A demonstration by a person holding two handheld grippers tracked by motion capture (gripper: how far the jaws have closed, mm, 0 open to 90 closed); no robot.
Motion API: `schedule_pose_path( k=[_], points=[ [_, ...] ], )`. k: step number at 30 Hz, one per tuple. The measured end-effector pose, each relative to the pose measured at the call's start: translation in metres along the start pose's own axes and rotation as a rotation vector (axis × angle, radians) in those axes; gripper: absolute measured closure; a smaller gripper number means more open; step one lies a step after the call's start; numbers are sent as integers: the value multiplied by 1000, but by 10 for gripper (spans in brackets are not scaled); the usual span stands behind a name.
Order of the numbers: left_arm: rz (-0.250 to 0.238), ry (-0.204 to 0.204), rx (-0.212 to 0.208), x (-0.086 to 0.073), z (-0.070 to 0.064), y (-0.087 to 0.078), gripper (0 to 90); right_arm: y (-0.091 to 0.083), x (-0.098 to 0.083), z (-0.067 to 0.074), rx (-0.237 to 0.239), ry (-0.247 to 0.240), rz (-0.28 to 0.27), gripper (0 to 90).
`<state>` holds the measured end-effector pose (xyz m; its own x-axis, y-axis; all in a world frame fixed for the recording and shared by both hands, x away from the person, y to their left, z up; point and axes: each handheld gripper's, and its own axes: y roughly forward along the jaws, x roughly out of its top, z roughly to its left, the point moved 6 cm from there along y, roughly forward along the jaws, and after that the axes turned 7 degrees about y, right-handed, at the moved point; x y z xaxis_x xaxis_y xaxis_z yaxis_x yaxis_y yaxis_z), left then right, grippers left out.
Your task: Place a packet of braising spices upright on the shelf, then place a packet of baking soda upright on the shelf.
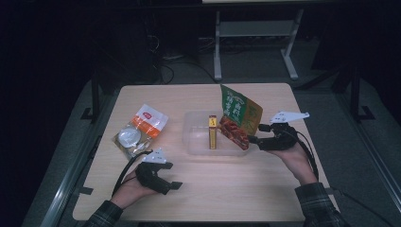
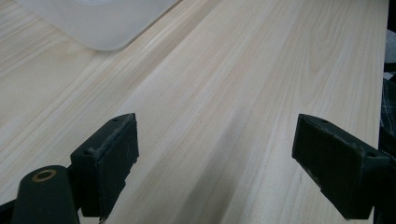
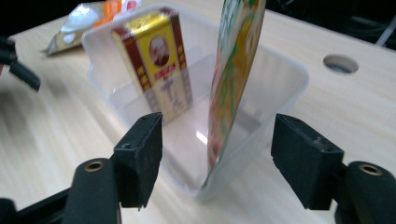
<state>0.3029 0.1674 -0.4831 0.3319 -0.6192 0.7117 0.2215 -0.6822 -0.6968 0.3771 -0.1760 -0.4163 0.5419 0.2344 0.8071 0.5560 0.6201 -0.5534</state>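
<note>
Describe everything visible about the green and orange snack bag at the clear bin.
The green and orange snack bag is a flat, glossy printed pouch, green at the top, orange on one side, with reddish food pictured at the bottom. It stands nearly upright on edge, its lower end inside the clear plastic bin at the right wall. The right gripper has its jaws open on either side of it, pads not pressing.
</note>
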Motion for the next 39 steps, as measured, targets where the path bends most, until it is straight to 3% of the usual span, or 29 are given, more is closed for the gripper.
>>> schedule_pose_path(
  k=[11, 16, 23, 26, 30, 35, 39],
  points=[
    [11, 3, 27, -3, 4, -4, 151, -13, -31, 7, 30, -14, 48, 325],
    [7, 13, 39, -3, 6, -6, 151, -13, -45, 23, 66, -46, 76, 331],
    [14, -10, 59, -4, 9, -11, 151, -8, -62, 49, 115, -115, 122, 335],
    [17, -3, 81, -5, 14, -14, 151, -5, -72, 61, 144, -123, 150, 335],
    [30, -25, 108, -7, 21, -21, 152, 3, -90, 74, 178, -142, 215, 334],
    [53, -41, 149, -9, 37, -32, 151, 9, -98, 83, 209, -157, 252, 327],
    [44, -72, 168, -6, 50, -41, 150, 12, -98, 89, 227, -167, 254, 327]
  ],
)
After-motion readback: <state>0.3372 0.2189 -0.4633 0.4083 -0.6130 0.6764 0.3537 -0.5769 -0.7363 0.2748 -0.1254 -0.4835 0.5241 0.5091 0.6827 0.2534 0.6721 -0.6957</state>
